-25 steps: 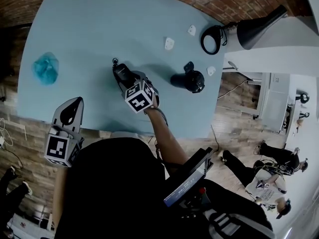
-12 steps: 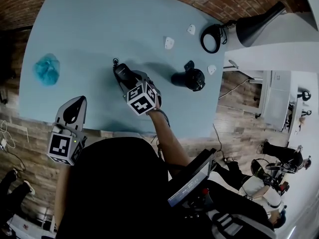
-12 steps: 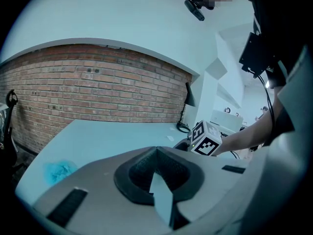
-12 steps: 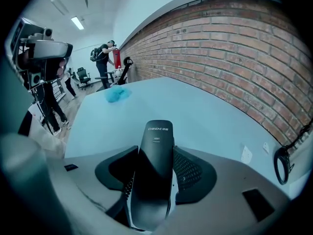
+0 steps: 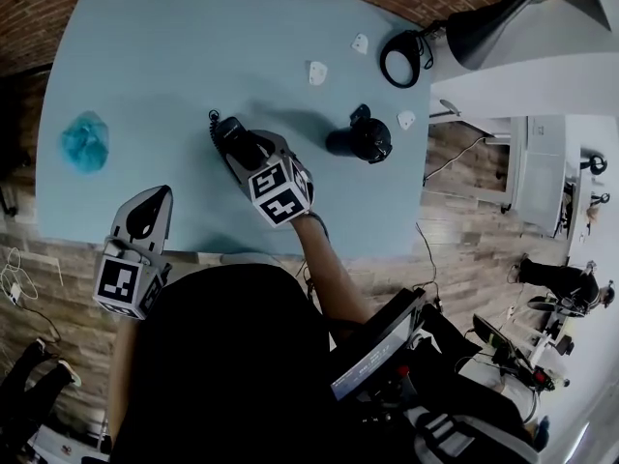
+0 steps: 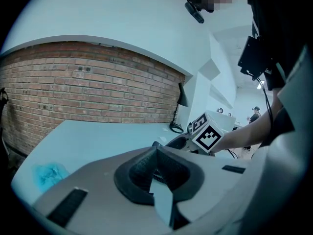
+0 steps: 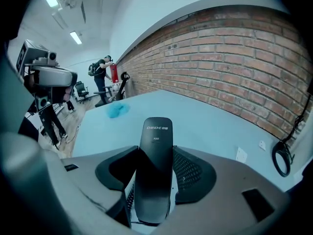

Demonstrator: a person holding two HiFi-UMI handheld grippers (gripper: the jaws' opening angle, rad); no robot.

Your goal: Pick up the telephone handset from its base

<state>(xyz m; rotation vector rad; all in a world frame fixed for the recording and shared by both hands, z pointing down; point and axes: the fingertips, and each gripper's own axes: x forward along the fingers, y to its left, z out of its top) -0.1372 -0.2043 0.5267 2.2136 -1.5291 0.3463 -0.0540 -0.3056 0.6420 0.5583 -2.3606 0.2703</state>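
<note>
A black telephone handset (image 7: 155, 165) stands lengthwise between my right gripper's (image 7: 155, 182) pads, which press on its sides; the jaws have just been closing a little on it. A coiled cord shows under it. Seen from the head, the handset (image 5: 235, 143) sticks out ahead of the right gripper (image 5: 250, 159) over the light blue table (image 5: 174, 56). The telephone's base is hidden under the gripper. My left gripper (image 5: 147, 211) hangs at the table's near edge, shut and with nothing in it (image 6: 155, 166).
A black rounded object (image 5: 363, 139) sits right of the handset. A crumpled blue wad (image 5: 85, 141) lies at the left. Small white pieces (image 5: 316, 72) and a black cable loop (image 5: 401, 61) lie at the far right by a black lamp (image 5: 484, 22). A brick wall is behind.
The right gripper has risen toward the camera with the handset in it. The left gripper has shifted slightly along the near edge.
</note>
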